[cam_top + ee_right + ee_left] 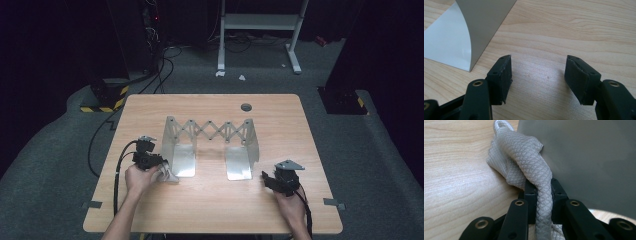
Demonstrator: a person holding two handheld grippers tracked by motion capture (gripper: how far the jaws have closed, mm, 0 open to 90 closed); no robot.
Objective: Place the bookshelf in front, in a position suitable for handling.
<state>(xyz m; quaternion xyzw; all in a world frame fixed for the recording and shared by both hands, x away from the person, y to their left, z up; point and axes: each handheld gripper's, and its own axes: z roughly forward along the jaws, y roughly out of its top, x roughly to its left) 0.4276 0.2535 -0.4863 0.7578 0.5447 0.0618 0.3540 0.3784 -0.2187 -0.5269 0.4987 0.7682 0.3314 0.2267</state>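
A crumpled grey-white cloth (524, 160) with a diamond weave is pinched between the jaws of my left gripper (543, 192), which is shut on it. The cloth (167, 175) touches the table beside the left plate of a metal folding rack (210, 132) with a scissor lattice. In the high view my left gripper (159, 162) is at the rack's left front corner. My right gripper (266, 179) rests low near the table's front right, open, with bare wood between its pads (576, 75). In the right gripper view my right gripper (537, 75) faces the rack's right plate (449, 42).
The wooden table (210, 210) has a round cable hole (246, 106) at the back. Tape marks (91, 204) sit at its front corners. Beyond it are grey carpet, a white desk frame (260, 22) and loose cables (160, 70).
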